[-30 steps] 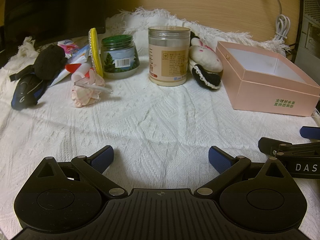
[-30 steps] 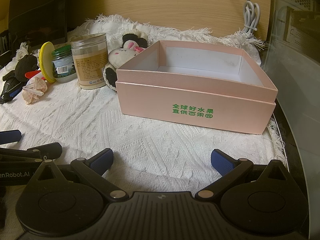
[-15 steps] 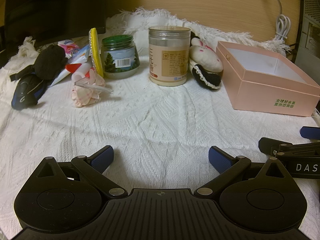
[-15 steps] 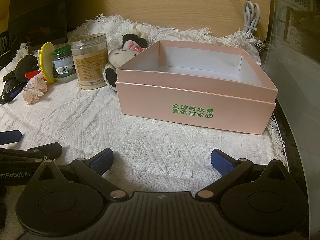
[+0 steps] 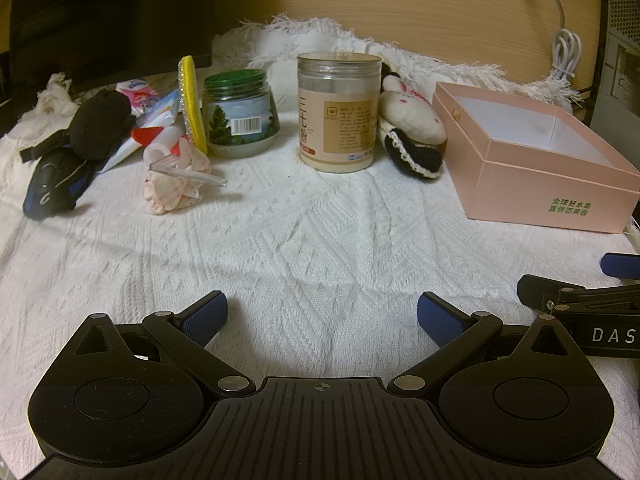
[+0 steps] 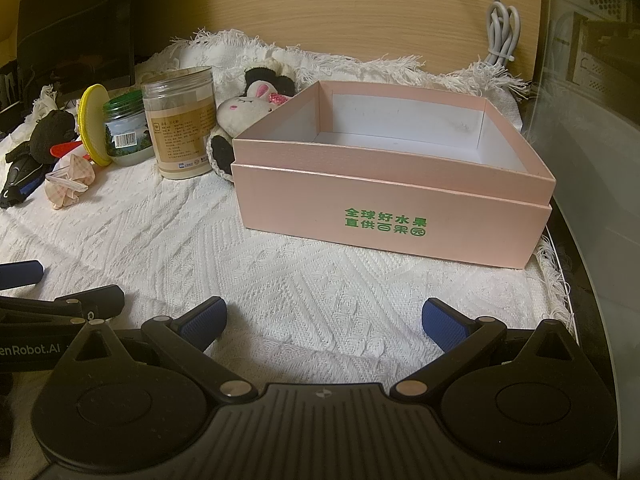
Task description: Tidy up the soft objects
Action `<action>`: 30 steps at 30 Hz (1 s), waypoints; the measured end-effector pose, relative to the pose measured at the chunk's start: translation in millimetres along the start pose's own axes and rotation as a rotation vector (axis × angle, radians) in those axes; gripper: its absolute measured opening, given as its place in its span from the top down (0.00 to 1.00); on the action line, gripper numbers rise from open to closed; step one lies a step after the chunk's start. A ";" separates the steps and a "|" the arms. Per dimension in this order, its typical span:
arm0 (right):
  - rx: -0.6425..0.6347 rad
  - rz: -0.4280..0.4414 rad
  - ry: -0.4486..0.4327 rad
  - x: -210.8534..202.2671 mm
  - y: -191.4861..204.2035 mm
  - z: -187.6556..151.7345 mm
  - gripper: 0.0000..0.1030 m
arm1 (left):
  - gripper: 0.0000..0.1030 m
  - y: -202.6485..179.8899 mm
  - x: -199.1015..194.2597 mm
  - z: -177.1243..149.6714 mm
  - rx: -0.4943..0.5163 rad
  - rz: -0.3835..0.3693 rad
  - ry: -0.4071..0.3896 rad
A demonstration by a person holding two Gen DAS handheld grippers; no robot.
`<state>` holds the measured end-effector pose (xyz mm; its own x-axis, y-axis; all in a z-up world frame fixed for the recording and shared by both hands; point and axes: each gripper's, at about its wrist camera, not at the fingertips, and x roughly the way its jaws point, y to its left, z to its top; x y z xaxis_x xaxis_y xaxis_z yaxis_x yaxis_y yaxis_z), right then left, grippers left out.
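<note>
An empty pink box (image 5: 540,184) (image 6: 384,220) stands open at the right on a white knitted cloth (image 5: 312,240). A white and black plush rabbit (image 5: 412,128) (image 6: 244,112) lies between the box and a tall beige jar (image 5: 338,120). A pink checked fabric bundle (image 5: 172,184) (image 6: 68,188) and a black plush (image 5: 98,124) (image 6: 48,136) lie at the left. My left gripper (image 5: 322,312) is open above bare cloth, well short of these. My right gripper (image 6: 324,314) is open in front of the box, holding nothing.
A green-lidded jar (image 5: 240,120), a yellow round pad (image 5: 192,108) on edge, a tube and packets (image 5: 156,120) and a dark blue item (image 5: 52,184) crowd the left rear. A white cable (image 6: 502,36) hangs on the wooden wall. A computer case (image 6: 592,100) bounds the right side.
</note>
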<state>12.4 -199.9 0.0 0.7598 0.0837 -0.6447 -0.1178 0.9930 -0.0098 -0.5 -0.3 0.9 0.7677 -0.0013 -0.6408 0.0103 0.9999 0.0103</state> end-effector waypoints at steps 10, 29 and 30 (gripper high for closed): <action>0.002 0.001 -0.001 0.0 0.8 -0.1 0.00 | 0.00 -0.2 -0.4 0.1 0.000 0.000 0.000; -0.038 0.052 0.138 -0.5 -5.9 13.1 0.00 | 0.00 41.6 -9.0 13.4 -0.065 -0.230 0.078; -0.041 0.056 0.162 0.7 -6.9 15.6 0.00 | 0.00 52.5 -11.4 15.9 -0.086 -0.257 0.087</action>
<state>23.7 -205.4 11.6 0.6389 0.1209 -0.7598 -0.1851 0.9827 0.0007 1.5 52.0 20.9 0.6887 -0.2577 -0.6777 0.1405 0.9644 -0.2240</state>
